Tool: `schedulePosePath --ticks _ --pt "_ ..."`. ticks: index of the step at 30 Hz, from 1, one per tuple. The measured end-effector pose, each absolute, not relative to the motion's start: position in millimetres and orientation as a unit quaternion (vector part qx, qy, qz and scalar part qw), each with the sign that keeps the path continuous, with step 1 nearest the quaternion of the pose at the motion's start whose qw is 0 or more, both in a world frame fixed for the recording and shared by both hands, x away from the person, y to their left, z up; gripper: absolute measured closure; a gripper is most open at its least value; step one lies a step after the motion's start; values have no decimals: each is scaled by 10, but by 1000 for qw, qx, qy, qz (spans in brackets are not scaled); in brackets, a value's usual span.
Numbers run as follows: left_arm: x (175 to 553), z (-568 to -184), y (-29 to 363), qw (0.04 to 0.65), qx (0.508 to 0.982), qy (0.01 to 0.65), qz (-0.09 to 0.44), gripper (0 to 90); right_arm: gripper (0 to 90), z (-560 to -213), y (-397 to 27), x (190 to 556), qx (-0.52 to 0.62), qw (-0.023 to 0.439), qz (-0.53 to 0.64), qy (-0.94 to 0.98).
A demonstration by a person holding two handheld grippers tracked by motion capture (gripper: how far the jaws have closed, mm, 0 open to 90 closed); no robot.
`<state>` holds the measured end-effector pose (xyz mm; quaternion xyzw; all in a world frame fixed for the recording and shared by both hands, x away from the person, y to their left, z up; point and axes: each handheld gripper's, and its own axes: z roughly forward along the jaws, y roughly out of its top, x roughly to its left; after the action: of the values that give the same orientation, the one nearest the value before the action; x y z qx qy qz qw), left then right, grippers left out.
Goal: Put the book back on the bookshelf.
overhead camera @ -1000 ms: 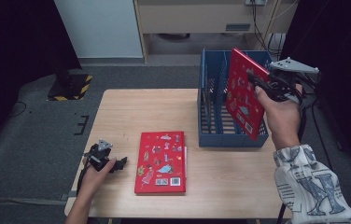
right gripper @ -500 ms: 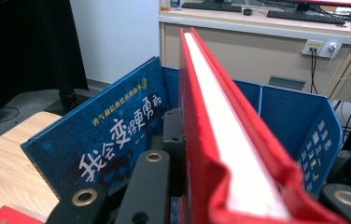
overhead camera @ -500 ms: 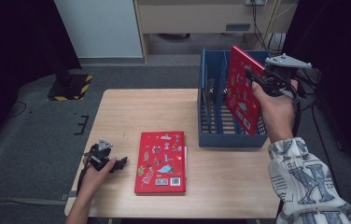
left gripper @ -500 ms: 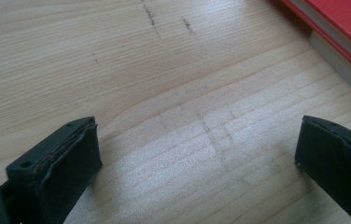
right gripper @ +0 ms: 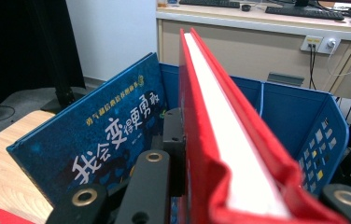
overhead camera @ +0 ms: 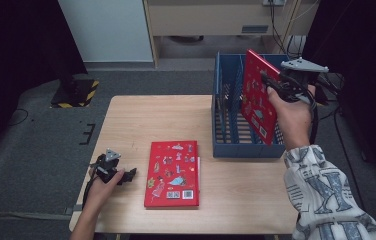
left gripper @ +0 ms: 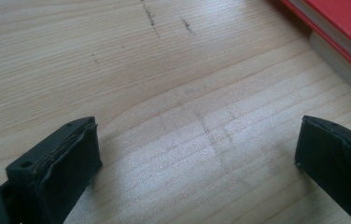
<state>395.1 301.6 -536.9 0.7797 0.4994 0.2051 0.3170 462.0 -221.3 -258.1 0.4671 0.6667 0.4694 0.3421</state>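
1. Red book (left gripper: pixel 346 28) flat on table: cut off by top-right edge in left gripper view.
2. Held red book (right gripper: pixel 220 140) hides right gripper's far jaw (right gripper view).
3. Blue book (right gripper: pixel 94 144): lower cover hidden behind jaw; title chars partly covered.

I take the blue rack (overhead camera: pixel 228 135) on the wooden table (overhead camera: pixel 146 120) as my landmark. My right gripper (overhead camera: pixel 270 82) grips a red book (overhead camera: pixel 256 100) tilted on edge, above the rack's right half. A second red book (overhead camera: pixel 173 173) lies flat just left of the rack's front corner. Farther left of that rack, near the table's edge, my left gripper (overhead camera: pixel 130 174) rests low with nothing in it.
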Motion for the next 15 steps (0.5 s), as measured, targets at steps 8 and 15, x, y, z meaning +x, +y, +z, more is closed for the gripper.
schedulePosePath --ticks 8,15 --pt "3952 -5368 3017 316 781 499 205 0 793 -2611 -2207 4672 474 343 468 663" --pt "3953 -5368 3014 316 780 499 205 0 793 -2645 -2221 4723 481 347 460 661"
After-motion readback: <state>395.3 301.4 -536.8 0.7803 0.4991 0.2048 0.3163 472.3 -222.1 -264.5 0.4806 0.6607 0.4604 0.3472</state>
